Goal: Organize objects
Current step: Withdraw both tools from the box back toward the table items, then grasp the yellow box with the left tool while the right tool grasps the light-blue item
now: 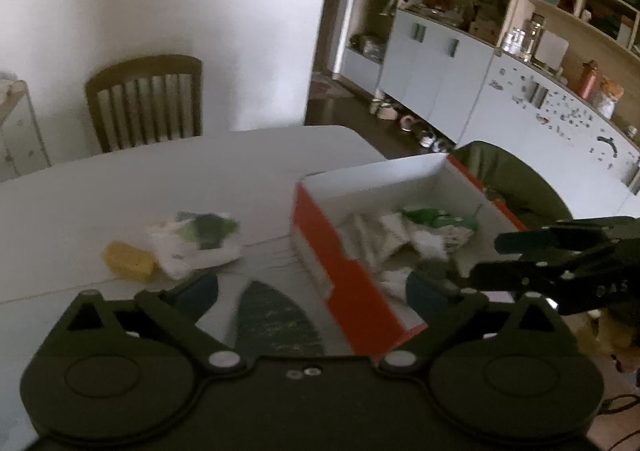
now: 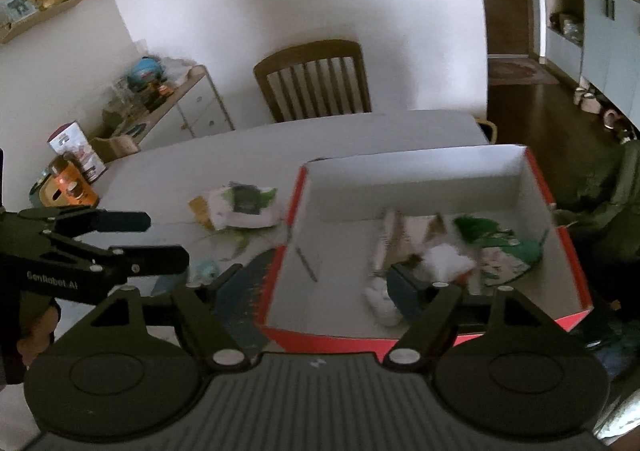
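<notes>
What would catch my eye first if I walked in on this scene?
Most likely the open orange box with white inner walls, at the right of the white table, holding crumpled wrappers and a green packet. Left of it on the table lie a yellow sponge and a white-and-green packet. A wooden chair stands behind the table by the wall.

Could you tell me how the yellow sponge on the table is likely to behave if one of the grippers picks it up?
The yellow sponge looks like a soft, porous block, so it will probably squash between the pads rather than slip. It is likely light for its size. Lying flat on the table beside the plastic packet, it seems unlikely to roll or tip.
</notes>
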Action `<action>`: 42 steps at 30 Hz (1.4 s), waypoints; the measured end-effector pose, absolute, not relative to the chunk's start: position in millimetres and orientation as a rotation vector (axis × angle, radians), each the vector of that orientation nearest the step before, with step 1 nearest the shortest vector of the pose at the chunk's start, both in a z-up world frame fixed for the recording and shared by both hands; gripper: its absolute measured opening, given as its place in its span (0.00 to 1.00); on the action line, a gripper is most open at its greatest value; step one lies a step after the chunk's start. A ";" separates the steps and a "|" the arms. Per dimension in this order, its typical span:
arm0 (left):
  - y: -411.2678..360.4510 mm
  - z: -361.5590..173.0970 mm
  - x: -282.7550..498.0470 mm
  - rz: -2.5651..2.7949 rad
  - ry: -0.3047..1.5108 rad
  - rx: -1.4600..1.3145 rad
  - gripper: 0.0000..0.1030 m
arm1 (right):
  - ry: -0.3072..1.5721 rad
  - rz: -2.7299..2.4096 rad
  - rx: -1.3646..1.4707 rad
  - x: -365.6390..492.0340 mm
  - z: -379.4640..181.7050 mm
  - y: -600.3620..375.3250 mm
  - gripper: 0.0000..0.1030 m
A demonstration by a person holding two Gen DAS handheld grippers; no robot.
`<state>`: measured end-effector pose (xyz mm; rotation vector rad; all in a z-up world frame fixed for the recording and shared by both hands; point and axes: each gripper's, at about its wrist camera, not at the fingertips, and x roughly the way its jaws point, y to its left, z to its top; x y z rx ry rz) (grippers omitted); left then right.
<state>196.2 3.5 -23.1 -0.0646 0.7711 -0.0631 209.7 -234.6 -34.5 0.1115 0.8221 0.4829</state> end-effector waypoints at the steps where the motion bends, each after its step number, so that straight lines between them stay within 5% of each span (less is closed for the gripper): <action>1: 8.8 -22.8 193.7 -0.055 0.770 -0.063 0.99 | 0.824 0.490 0.110 208.8 -34.7 -228.8 0.75; 20: 117.0 -47.6 193.2 0.062 0.771 -0.051 0.99 | 0.884 0.580 0.006 202.3 -55.9 -111.2 0.75; 42: 183.5 -137.9 265.7 -0.006 0.841 0.088 0.99 | 1.008 0.557 -0.077 245.3 -114.3 -22.5 0.75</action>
